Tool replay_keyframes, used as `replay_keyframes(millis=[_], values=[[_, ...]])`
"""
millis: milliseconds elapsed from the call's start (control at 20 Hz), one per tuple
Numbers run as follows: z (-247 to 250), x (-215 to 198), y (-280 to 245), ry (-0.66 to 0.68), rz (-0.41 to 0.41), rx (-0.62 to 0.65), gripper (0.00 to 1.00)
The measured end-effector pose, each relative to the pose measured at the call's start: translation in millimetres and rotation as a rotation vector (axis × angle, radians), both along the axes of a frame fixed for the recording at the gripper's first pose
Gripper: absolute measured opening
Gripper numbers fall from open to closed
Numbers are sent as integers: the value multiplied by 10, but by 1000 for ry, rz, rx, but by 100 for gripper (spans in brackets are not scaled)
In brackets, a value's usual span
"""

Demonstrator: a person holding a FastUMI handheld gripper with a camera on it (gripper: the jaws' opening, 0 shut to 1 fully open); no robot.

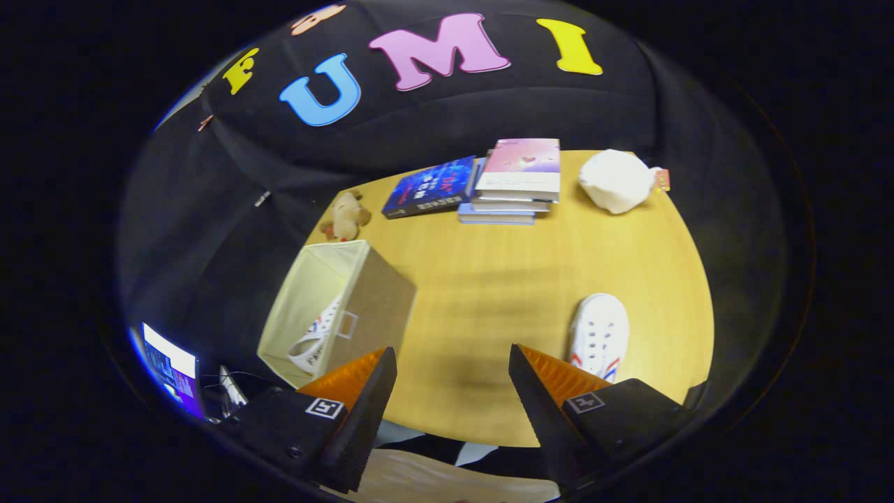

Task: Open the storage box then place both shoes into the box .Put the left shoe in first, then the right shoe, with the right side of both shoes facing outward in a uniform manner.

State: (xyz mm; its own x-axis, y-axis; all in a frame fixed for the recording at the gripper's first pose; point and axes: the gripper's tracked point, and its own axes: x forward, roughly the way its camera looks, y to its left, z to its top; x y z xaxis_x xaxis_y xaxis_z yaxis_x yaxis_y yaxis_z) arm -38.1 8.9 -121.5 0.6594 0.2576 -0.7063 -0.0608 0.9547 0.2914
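Shoe number two is my job now: the white canvas sneaker with red and blue trim (pixel 598 335) lies on the pale wooden counter (pixel 489 279), just ahead of the right finger. The open beige fabric storage box (pixel 377 307), soft-walled and square, already holds its matching white sneaker (pixel 318 339). My hand-held gripper (pixel 452 381) hangs wide and empty; I judge it must swing right and pinch the pliable upper.
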Motion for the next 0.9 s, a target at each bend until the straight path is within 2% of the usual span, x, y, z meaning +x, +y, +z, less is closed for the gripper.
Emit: replay_keyframes(millis=[100,300,700,750,800,900], values=[[-230,-45,-402,17,-30,-65,99],[-690,-184,-997,73,-40,-161,99],[-1456,-359,-1490,191,-65,-219,99],[-1511,-360,-1528,198,-70,-221,98],[-1577,-361,-1545,209,-79,-214,88],[-1661,-349,-1526,231,-95,-184,78]])
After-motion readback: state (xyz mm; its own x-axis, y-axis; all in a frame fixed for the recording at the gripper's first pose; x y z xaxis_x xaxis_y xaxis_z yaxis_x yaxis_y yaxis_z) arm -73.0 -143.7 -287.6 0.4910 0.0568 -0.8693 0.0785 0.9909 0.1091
